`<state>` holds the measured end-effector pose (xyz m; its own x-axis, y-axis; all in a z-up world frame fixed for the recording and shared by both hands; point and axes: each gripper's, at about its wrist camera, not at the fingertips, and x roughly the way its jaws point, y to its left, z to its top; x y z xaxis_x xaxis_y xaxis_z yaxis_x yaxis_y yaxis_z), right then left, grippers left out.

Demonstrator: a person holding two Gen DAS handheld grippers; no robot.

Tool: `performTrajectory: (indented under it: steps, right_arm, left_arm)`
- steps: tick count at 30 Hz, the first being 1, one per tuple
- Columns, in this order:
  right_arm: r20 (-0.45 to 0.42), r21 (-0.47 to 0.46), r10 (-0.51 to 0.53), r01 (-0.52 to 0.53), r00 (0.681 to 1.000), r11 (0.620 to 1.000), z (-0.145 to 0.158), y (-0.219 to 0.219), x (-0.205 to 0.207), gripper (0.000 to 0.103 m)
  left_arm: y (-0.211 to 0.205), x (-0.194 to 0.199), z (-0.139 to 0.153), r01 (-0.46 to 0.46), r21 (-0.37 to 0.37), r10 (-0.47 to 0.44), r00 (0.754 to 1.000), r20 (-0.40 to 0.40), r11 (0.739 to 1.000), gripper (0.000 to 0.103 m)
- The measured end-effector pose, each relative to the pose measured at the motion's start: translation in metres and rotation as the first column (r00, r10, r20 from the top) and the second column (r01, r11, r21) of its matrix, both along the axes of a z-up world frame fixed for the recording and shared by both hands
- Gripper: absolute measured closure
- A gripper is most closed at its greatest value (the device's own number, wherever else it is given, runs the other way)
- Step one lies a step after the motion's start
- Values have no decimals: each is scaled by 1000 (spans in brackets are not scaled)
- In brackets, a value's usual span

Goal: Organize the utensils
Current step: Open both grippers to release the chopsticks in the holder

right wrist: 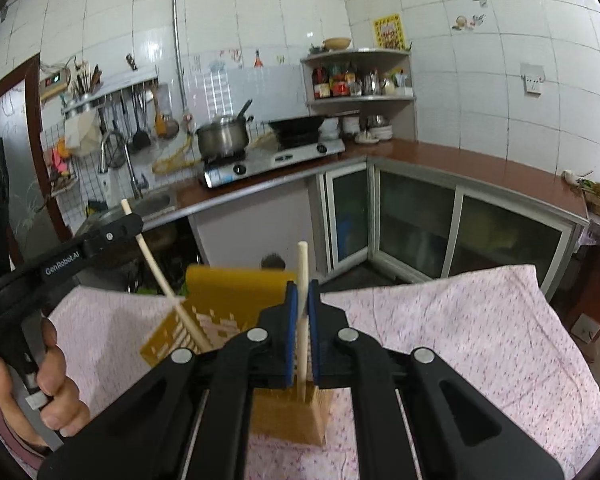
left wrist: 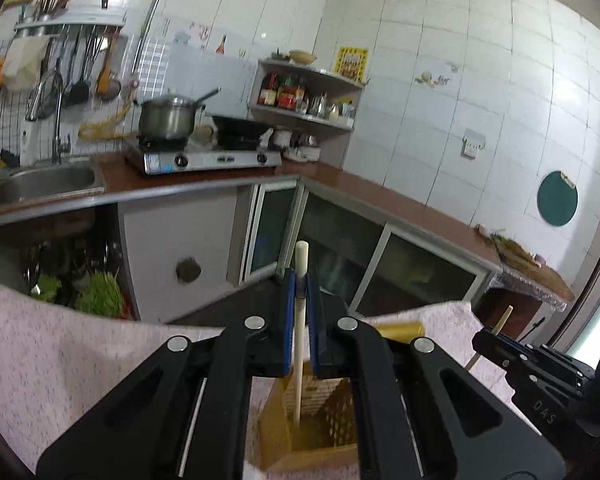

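Note:
A pale chopstick [left wrist: 299, 344] stands upright in my left gripper [left wrist: 299, 280], which is shut on it. Its lower end reaches into a yellow perforated utensil holder [left wrist: 340, 408] right below the fingers. My right gripper [right wrist: 302, 292] is shut on a second pale chopstick [right wrist: 302, 264], whose lower end dips into the same holder [right wrist: 228, 292]. In the right wrist view the left gripper [right wrist: 134, 222] comes in from the left with its chopstick [right wrist: 156, 268] slanting down into the holder. In the left wrist view the right gripper [left wrist: 484, 334] shows at the right edge with its chopstick [left wrist: 504, 318].
The holder stands on a table under a pink flowered cloth [right wrist: 460, 340]. A person's hand [right wrist: 56, 380] grips the left tool's handle. Beyond are a brown L-shaped counter [left wrist: 340, 180] with a sink [left wrist: 44, 184], a gas stove [left wrist: 204, 158], a pot [left wrist: 168, 118] and a corner shelf [left wrist: 308, 96].

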<state>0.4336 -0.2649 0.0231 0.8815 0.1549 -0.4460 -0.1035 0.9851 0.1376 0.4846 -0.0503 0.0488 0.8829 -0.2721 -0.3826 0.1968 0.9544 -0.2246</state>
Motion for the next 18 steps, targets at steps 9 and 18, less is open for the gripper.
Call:
performTrajectory:
  steps: [9, 18]
  right_arm:
    - [-35, 0, 20, -20, 999, 1000, 7, -3, -14, 96]
    - [-64, -29, -60, 58, 996, 998, 18, -33, -61, 49]
  left_arm:
    - [6, -21, -11, -9, 47, 11, 999, -44, 999, 72]
    - [23, -86, 15, -78, 143, 83, 996, -24, 987, 11]
